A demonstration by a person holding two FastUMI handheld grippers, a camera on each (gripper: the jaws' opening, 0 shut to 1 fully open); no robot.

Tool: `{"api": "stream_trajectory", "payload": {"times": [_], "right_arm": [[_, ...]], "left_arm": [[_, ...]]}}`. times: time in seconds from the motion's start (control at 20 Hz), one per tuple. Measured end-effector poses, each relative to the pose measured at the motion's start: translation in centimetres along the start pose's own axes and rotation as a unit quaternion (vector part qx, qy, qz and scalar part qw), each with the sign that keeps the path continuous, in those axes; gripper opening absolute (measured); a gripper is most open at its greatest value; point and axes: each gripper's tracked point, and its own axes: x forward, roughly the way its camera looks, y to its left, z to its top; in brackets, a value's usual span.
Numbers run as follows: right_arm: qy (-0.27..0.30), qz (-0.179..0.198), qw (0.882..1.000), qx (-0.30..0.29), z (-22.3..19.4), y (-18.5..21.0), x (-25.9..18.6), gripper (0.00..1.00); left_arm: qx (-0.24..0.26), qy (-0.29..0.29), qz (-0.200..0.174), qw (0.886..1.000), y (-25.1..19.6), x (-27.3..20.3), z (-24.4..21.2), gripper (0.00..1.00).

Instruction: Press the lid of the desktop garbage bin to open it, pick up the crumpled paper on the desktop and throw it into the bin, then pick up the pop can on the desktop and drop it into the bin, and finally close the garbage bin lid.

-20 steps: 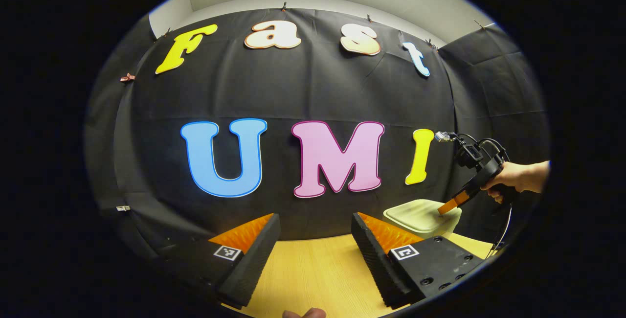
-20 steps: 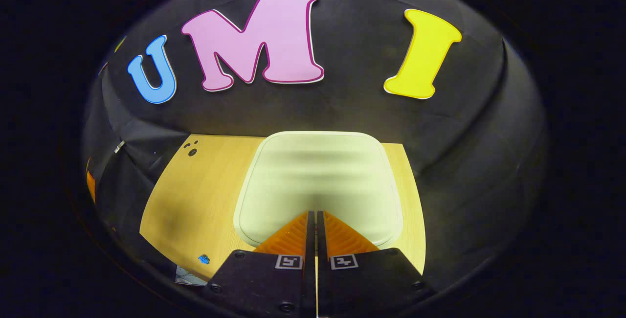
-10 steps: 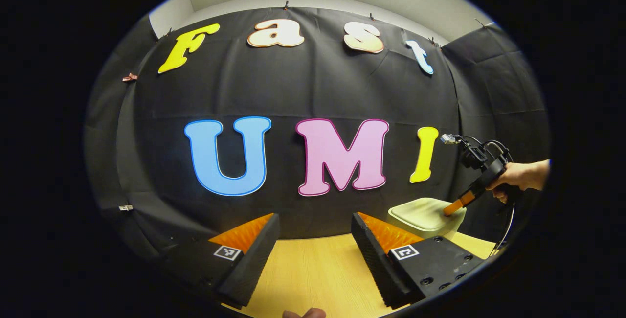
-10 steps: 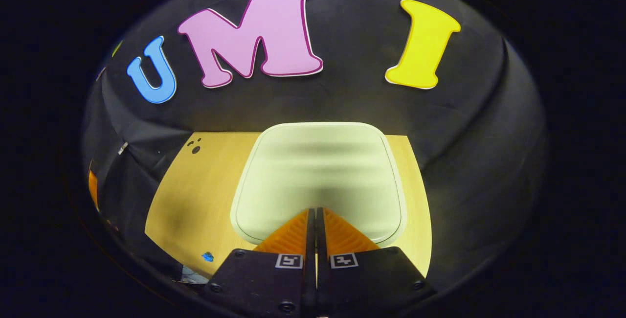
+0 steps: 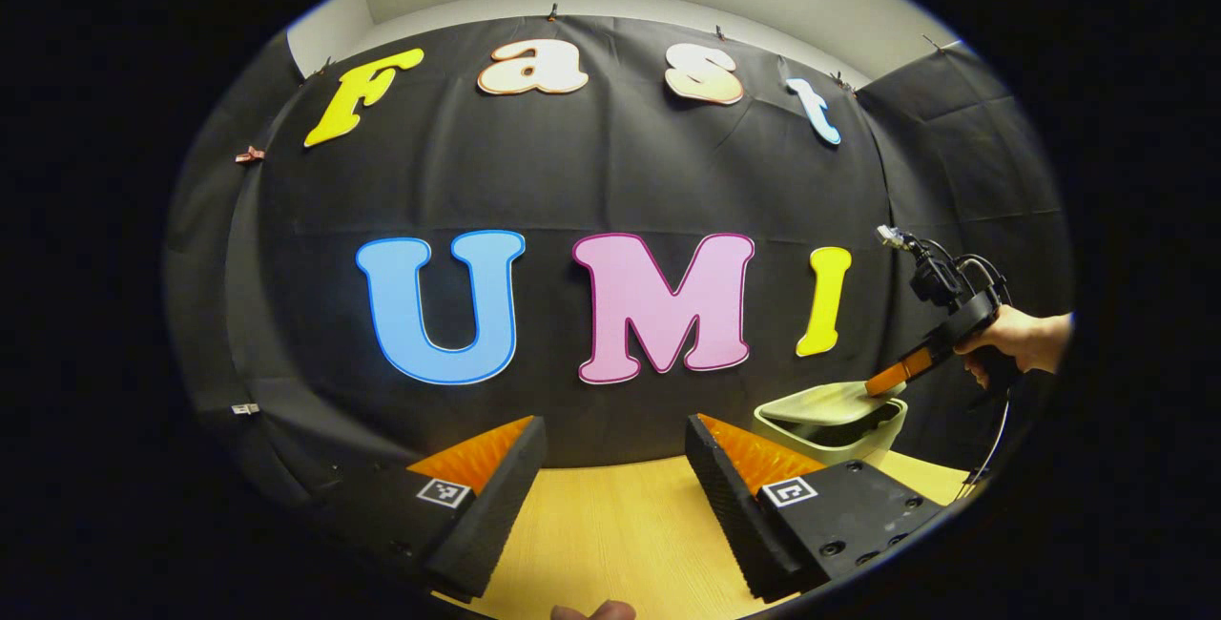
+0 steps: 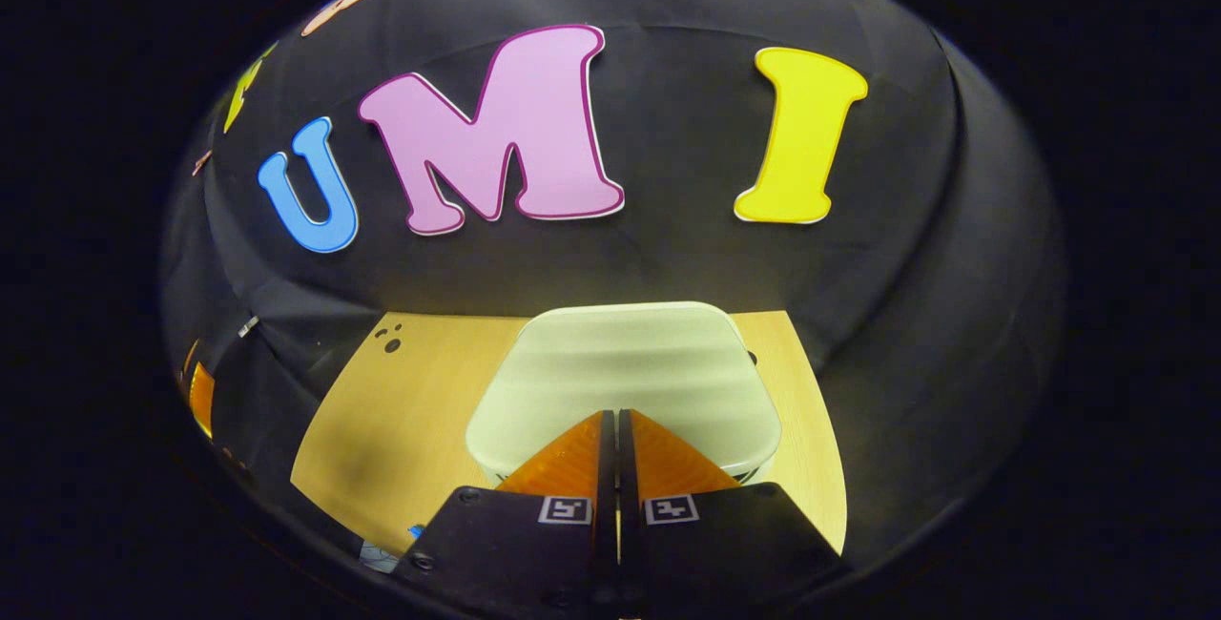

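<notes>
The pale green desktop bin [image 5: 839,437] stands on the wooden table at the right. Its lid [image 5: 822,400] is tilted up, with a dark gap under it. My right gripper [image 5: 878,383], held by a hand [image 5: 1016,339], has its tips at the lid's right edge. In the right gripper view the lid [image 6: 625,367] slopes up just ahead of the right gripper [image 6: 616,416], which is shut with nothing between its fingers. My left gripper [image 5: 615,424] hangs open over the table, well left of the bin and holding nothing.
The light wooden table [image 5: 610,525] runs back to the black cloth wall. A small dark mark [image 6: 391,346] sits at the table's far left corner. A bit of blue [image 6: 416,531] peeks out at the near table edge beside the right gripper's body.
The bin lid was flat and shut; it has now sprung up, leaving a dark gap. The right gripper has risen with it, still shut. The left gripper has hardly moved.
</notes>
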Motion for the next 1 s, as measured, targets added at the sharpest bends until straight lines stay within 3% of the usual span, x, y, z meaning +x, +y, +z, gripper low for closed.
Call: {"api": "stream_trajectory", "payload": {"times": [0.4,0.7,1.0], "right_arm": [[-0.121,0.001,0.992,-0.035,3.7,1.2,-2.9,0.05],[-0.175,0.005,0.982,-0.073,4.7,2.7,-5.0,0.07],[-0.206,0.035,0.975,-0.075,4.2,5.5,-7.2,0.2]], "left_arm": [[-0.001,0.012,0.001,1.0,0.3,-0.2,-1.0,0.95],[0.001,0.014,0.002,1.0,0.4,-0.3,-1.2,0.95],[-0.005,0.026,0.003,1.0,0.4,-0.5,-1.7,0.95]]}}
